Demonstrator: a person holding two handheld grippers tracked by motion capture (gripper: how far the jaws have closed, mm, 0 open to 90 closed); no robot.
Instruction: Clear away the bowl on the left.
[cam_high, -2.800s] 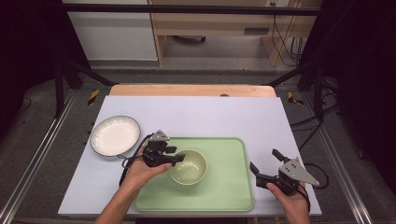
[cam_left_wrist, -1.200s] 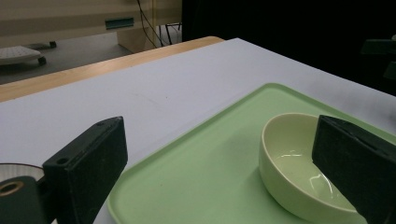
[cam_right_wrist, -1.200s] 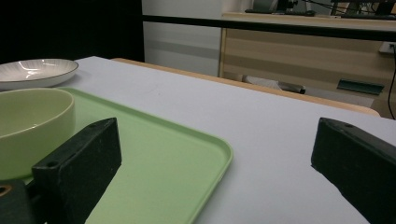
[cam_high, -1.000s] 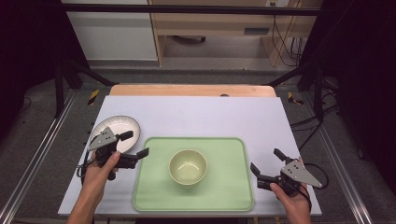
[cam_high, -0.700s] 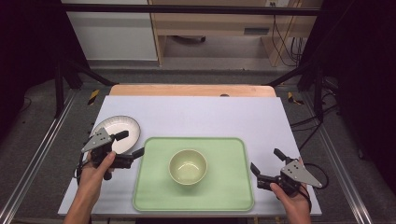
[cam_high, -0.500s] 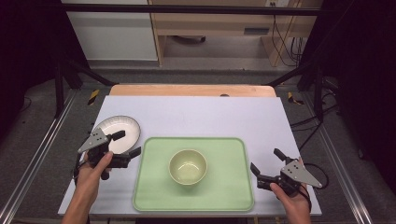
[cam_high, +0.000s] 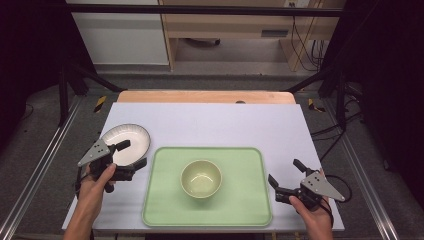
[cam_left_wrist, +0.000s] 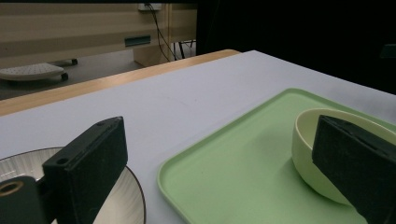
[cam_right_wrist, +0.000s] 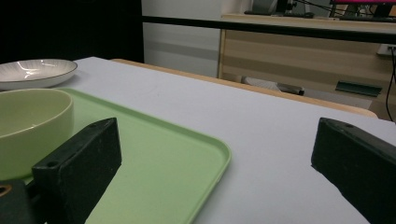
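Plate (cam_high: 126, 142) under spread left gripper (cam_high: 132, 154) | empty | likely ceramic: stiff, slick, fragile | pinch rim nearest jaws | right gripper (cam_high: 284, 177) spread, idle, well apart.

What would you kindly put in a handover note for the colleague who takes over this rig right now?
Left gripper: open, empty, at the near rim of the white round ceramic plate, left of the tray.
Right gripper: open, empty, beside the right edge of the light green rectangular plastic tray.
Pale green ceramic bowl: upright, empty, mid-tray.
Done: bowl is on the tray.
Left: probably the plate; it lies on the table, ungripped.
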